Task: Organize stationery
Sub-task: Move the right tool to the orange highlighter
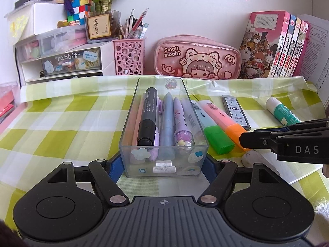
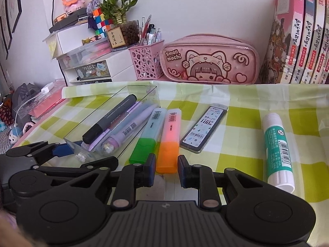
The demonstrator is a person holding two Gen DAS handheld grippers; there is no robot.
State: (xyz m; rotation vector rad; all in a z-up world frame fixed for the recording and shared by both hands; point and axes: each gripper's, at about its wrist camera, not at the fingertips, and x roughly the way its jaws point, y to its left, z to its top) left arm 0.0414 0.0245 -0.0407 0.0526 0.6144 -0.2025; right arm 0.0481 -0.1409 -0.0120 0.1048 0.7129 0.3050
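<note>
A clear plastic box holds a black marker and several pens. My left gripper has its jaws against the two sides of the box's near end. Right of the box lie a green highlighter, an orange highlighter, a lead refill case and a glue stick. My right gripper is open, its fingertips at either side of the orange highlighter's cap end, not touching it. The box also shows in the right wrist view.
A pink pencil case, a pink pen basket, a drawer unit and upright books line the back wall. A white eraser lies under the right gripper. The green checked cloth covers the table.
</note>
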